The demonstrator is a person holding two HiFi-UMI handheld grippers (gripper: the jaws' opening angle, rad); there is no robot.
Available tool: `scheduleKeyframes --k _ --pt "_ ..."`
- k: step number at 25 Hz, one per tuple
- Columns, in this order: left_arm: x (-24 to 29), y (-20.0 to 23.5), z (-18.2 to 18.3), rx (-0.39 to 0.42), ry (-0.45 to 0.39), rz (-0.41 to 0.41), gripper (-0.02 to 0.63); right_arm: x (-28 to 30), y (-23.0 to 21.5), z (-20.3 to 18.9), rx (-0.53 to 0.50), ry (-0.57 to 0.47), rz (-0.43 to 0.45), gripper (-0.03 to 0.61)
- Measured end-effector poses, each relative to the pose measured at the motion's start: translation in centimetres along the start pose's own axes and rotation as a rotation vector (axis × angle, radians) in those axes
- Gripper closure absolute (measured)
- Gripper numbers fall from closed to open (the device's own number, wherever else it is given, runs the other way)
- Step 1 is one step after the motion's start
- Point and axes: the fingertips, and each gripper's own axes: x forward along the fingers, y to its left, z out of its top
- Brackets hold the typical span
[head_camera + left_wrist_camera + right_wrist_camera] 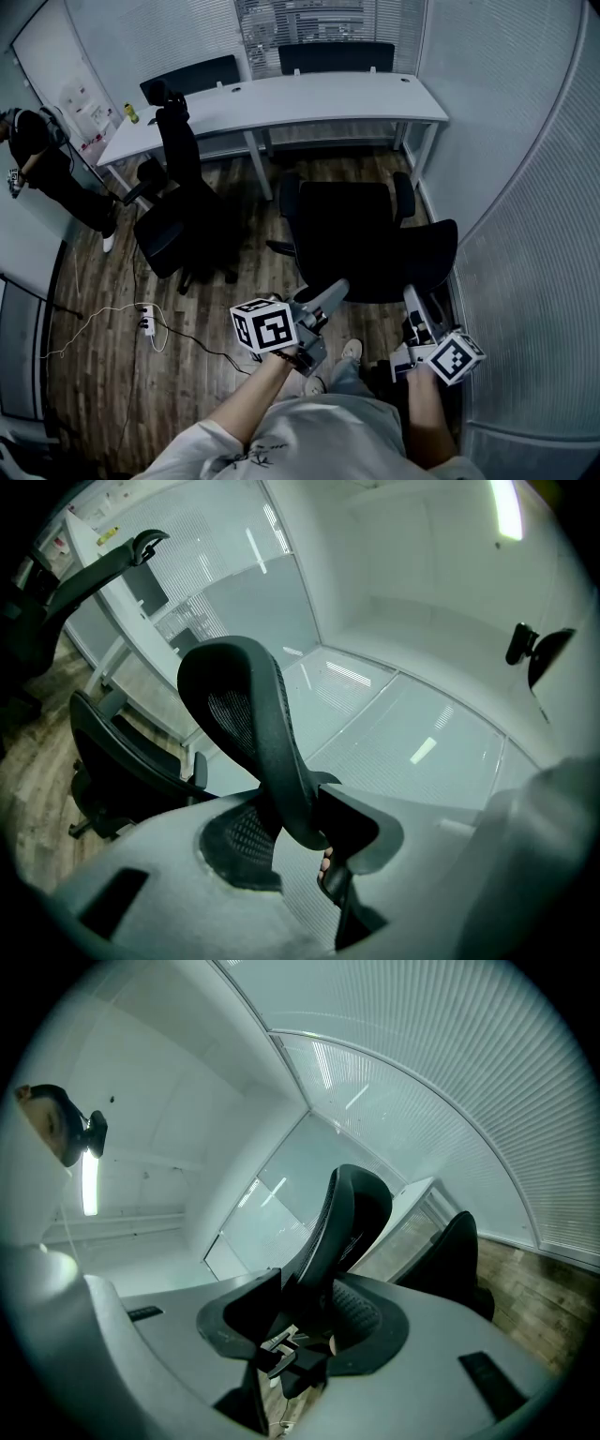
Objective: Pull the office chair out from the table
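Note:
A black office chair (361, 239) stands on the wood floor a good way back from the white table (309, 98), its backrest toward me. My left gripper (336, 289) is shut on the left edge of the backrest, and my right gripper (411, 298) is shut on the right edge. In the left gripper view the curved mesh backrest edge (272, 752) runs down between the jaws of the left gripper (300, 832), with both pads pressed against it. The right gripper view shows the same on the other side: the backrest edge (342, 1232) sits clamped in the right gripper (305, 1321).
A second black chair (178, 216) stands at the left, near the table's corner. Two more chairs (336, 56) sit behind the table. A person (42, 159) stands at the far left. A power strip (147, 322) with cables lies on the floor. A ribbed wall (525, 216) closes the right side.

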Motion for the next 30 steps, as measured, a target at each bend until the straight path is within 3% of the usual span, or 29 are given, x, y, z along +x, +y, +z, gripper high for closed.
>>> scheduleKeyframes --k 13,30 --pt "-2.5 -1.9 -2.6 -0.007 0.008 -0.039 0.488 -3.6 1.2 -1.5 -0.003 -0.016 -0.002 0.437" --pt "-3.7 -4.0 -5.0 -0.028 -0.014 0.003 0.489 -6.6 1.8 -1.7 0.016 0.048 0.001 0.439"
